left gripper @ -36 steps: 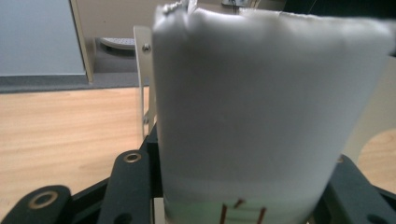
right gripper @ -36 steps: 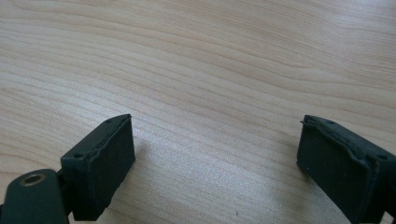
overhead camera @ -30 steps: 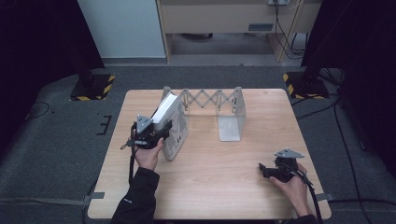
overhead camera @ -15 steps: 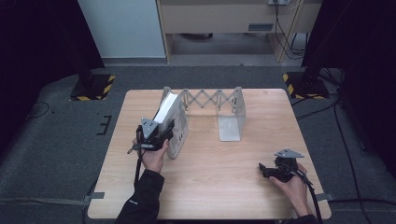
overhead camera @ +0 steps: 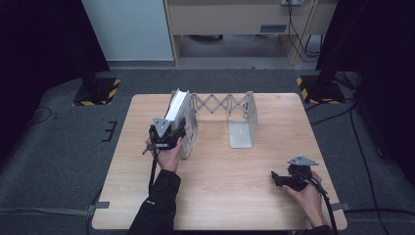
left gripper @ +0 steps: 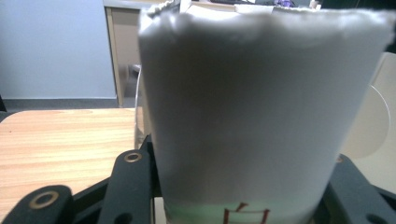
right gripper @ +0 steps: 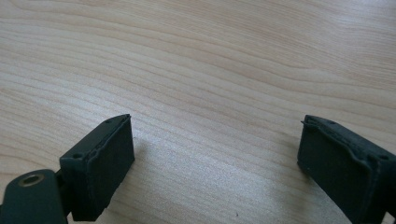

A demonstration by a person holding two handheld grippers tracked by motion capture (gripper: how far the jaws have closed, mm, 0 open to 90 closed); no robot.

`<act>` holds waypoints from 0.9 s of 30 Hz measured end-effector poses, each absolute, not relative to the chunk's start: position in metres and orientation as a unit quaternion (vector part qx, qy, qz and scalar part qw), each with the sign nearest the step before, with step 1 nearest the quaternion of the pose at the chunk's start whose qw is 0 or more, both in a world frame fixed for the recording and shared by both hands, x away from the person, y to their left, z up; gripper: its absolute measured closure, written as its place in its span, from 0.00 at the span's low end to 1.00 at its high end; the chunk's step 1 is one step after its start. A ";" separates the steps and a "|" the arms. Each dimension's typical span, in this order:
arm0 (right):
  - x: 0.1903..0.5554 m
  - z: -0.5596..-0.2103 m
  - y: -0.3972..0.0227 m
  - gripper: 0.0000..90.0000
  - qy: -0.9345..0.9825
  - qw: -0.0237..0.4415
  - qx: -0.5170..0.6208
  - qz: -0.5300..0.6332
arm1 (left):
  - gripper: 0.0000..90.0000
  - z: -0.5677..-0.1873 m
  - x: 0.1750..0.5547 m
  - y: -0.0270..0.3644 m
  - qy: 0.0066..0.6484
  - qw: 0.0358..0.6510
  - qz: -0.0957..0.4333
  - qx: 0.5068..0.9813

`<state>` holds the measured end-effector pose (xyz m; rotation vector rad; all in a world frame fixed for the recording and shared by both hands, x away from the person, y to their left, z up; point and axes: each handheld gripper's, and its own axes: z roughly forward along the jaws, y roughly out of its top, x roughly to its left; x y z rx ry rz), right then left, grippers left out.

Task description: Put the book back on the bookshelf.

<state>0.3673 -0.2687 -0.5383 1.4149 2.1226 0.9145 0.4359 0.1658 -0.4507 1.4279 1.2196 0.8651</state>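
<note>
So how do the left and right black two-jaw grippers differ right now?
The left gripper is shut on a thick white book beside the extendable metal book rack; the right gripper stands open with nothing between its jaws. The left is at the rack, the right near the wooden table's front corner. Each is held in one hand.

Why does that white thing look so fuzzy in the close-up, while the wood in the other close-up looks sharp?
In the left gripper view, the white book sits too near the lens, so its page edges blur. In the right gripper view, the table grain is crisp, with soft shadows beside the right tool. The high view is evenly lit on the tabletop, dark at both sides.
</note>
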 end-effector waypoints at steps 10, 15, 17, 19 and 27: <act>0.367 -0.538 -0.269 0.12 0.765 0.214 0.510 0.330 | 0.50 -0.454 0.424 0.173 0.500 0.531 0.327 0.602; 0.367 -0.538 -0.269 0.12 0.765 0.214 0.510 0.330 | 0.46 -0.465 0.409 0.175 0.495 0.514 0.312 0.627; 0.367 -0.538 -0.269 0.12 0.765 0.214 0.510 0.330 | 0.45 -0.472 0.407 0.174 0.489 0.503 0.317 0.638; 0.367 -0.538 -0.269 0.12 0.765 0.214 0.510 0.330 | 0.47 -0.479 0.407 0.174 0.496 0.498 0.306 0.642; 0.367 -0.538 -0.269 0.12 0.765 0.214 0.510 0.330 | 0.56 -0.491 0.413 0.169 0.503 0.473 0.315 0.651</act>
